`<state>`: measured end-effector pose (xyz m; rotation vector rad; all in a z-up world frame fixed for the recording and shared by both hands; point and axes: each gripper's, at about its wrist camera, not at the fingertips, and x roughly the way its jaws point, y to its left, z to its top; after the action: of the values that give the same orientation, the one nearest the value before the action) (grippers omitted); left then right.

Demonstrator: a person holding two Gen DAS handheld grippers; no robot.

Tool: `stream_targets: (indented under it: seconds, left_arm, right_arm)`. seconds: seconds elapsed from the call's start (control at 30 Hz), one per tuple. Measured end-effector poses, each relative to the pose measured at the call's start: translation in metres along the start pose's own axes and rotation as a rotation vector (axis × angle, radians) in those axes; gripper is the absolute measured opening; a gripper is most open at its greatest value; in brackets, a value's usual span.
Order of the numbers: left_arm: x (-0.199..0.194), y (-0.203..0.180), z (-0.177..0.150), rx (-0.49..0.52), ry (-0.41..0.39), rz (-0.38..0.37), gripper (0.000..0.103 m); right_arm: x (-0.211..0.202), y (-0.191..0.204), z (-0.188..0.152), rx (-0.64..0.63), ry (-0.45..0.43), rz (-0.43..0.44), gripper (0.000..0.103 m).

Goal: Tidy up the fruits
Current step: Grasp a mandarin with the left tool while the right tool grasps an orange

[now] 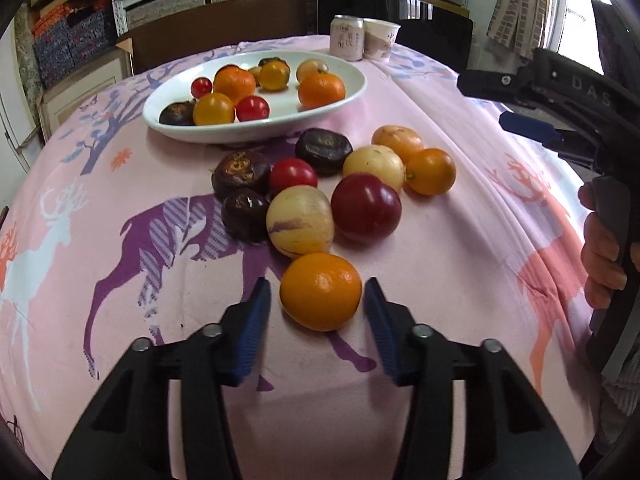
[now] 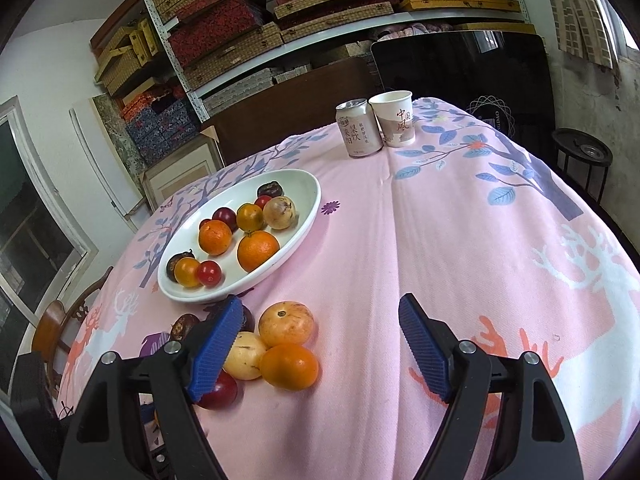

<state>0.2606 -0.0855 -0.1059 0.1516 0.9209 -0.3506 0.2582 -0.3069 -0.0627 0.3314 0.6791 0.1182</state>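
Oranges are the concern: one orange [image 1: 320, 291] lies on the worktop [image 1: 440, 240] between the left gripper [image 1: 317, 312] jaws, not yet clamped. Closure should be gentle before carriage to the white dish [image 1: 168, 124]. Right gripper [image 2: 320, 354] jaws stand released, empty.

Dish: white oval dish [image 2: 308, 216], fruit inside, left of centre.
Right gripper [image 2: 320, 354]: jaws apart, lower frame.
Bench [image 2: 460, 240]: pink cloth.

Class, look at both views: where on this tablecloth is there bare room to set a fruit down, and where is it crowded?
Free: the wide cloth right of the loose fruit pile, and the strip between the white dish and the can and paper cup. Crowded: the pile just below the dish, and the dish's near end; its far end has some bare room.
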Motion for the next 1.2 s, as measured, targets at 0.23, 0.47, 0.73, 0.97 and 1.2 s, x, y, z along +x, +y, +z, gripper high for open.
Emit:
stream_targets:
  seconds: [0.23, 0.47, 0.73, 0.97, 1.2]
  left_arm:
    - [0.0, 0.004, 0.0, -0.027, -0.008, -0.044, 0.038]
    - [-0.011, 0.022, 0.0, -0.093, -0.07, 0.022, 0.037]
    - [-0.01, 0.033, 0.003, -0.121, -0.067, 0.038, 0.037]
    - [-0.006, 0.031, 0.001, -0.107, -0.034, 0.024, 0.037]
    - [-0.002, 0.031, 0.0, -0.105, -0.018, 0.017, 0.038]
  right_arm:
    - [0.002, 0.006, -0.002, -0.026, 0.014, -0.005, 0.081]
    - [0.013, 0.015, -0.014, -0.097, 0.085, -0.014, 0.081]
    - [0.021, 0.029, -0.039, -0.217, 0.153, -0.052, 0.066]
    - [0.029, 0.029, -0.042, -0.204, 0.19, -0.022, 0.049]
    - [0.038, 0.034, -0.041, -0.209, 0.207, -0.007, 0.047]
